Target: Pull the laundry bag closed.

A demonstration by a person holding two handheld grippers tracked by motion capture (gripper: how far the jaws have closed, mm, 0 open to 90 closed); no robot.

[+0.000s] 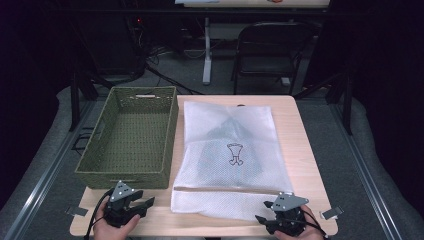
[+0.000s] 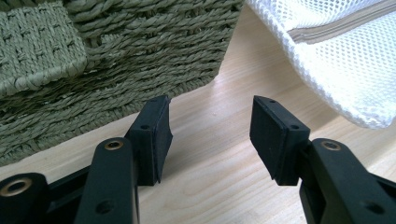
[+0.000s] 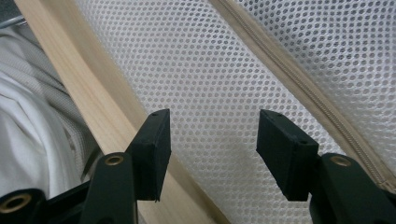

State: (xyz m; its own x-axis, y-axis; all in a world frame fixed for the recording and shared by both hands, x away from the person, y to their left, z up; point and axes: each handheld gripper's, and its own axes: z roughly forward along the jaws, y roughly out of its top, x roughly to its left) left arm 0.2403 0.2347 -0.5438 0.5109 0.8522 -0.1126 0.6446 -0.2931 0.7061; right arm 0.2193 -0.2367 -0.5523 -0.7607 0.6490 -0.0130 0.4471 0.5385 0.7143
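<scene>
A white mesh laundry bag [image 1: 227, 150] lies flat on the wooden table [image 1: 300, 145], with a dark garment showing through it and a beige zipper [image 1: 225, 189] across its near end. My left gripper [image 1: 142, 205] rests open on the table's near left corner, just in front of the green woven basket [image 1: 131, 135]; nothing is between its pads [image 2: 152, 135]. My right gripper [image 1: 266, 212] stands open at the near right, pointing left over the bag's near edge [image 3: 210, 116]. Its pads [image 3: 285, 149] are apart above the mesh, with the zipper [image 3: 299, 79] beyond them.
The basket [image 2: 93, 70] is empty and stands left of the bag [image 2: 336, 60], close against it. A dark folding chair [image 1: 272, 50] and a table leg [image 1: 207, 50] stand behind the table. The table's near edge [image 3: 93, 107] runs under my right gripper, with white clothing [image 3: 32, 126] below it.
</scene>
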